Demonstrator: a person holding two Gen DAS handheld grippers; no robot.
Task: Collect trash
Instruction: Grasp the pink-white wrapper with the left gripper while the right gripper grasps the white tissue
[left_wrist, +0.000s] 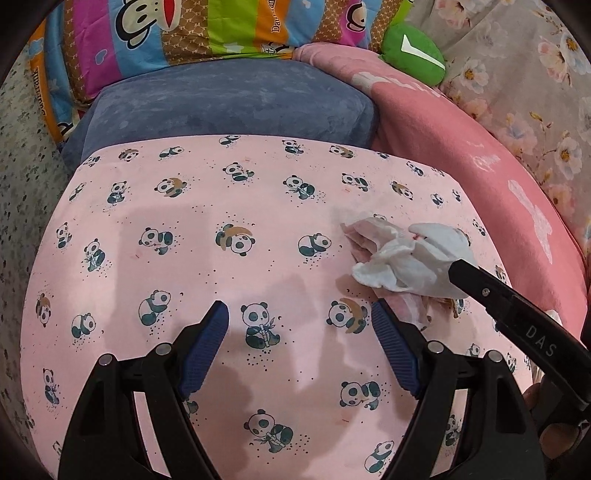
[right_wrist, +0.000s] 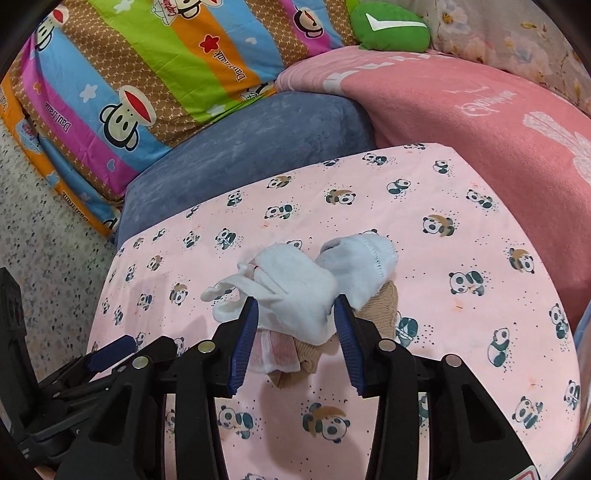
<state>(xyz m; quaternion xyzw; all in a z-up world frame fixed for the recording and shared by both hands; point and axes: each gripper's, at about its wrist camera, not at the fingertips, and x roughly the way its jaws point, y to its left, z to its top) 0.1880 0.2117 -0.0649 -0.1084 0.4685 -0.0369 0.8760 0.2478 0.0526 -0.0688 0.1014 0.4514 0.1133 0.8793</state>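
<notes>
A pile of crumpled white tissues lies on the pink panda-print cloth, over a pink-stained tissue and a tan scrap. My right gripper points down at the pile, its blue pads touching both sides of the front white wad. In the left wrist view the same tissues lie at the right, with one black right finger resting on them. My left gripper hovers open over bare cloth just left of the pile, with nothing between its pads.
Behind the panda cloth sits a blue-grey cushion, then a striped cartoon quilt. A pink blanket rises on the right, with a green plush and floral fabric behind it. Speckled floor lies to the left.
</notes>
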